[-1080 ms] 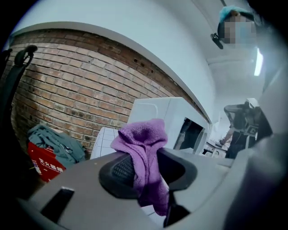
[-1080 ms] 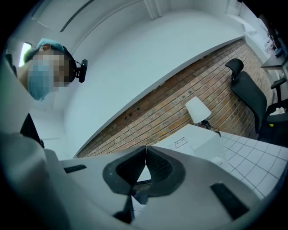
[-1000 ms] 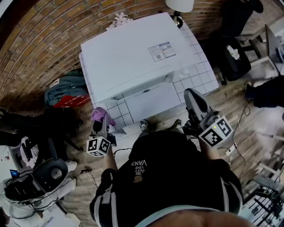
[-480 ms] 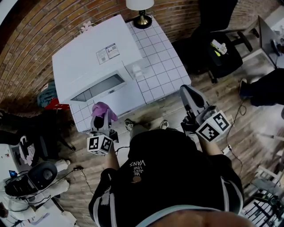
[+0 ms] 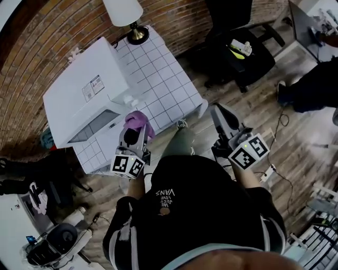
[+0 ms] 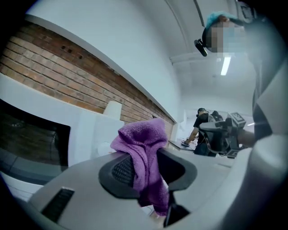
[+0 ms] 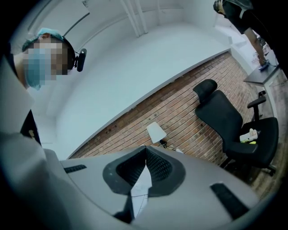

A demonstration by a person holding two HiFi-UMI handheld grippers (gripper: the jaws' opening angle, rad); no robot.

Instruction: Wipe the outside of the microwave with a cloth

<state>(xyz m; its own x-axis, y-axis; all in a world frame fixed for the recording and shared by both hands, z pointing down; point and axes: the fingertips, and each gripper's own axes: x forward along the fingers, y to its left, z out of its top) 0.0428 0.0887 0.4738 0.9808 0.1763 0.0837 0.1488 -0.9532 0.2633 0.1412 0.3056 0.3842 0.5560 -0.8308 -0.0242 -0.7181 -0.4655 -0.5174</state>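
The white microwave (image 5: 79, 95) stands on a white tiled table (image 5: 163, 89) at the upper left of the head view, its dark door window facing lower left. My left gripper (image 5: 134, 129) is shut on a purple cloth (image 5: 138, 120), held just off the table's near corner, right of the microwave front. In the left gripper view the purple cloth (image 6: 144, 152) bunches up between the jaws, with the microwave (image 6: 54, 134) at the left. My right gripper (image 5: 221, 115) is shut and empty, out over the wooden floor to the table's right.
A lamp (image 5: 125, 16) with a brass base stands on the table behind the microwave, against a brick wall (image 5: 31, 47). A black office chair (image 5: 237, 47) sits right of the table. Cables and a power strip (image 5: 269, 171) lie on the floor at the right.
The view has swung right, so the microwave and table have slid to the upper left. My left gripper with the cloth has risen toward the table's near corner. The right gripper has barely moved.
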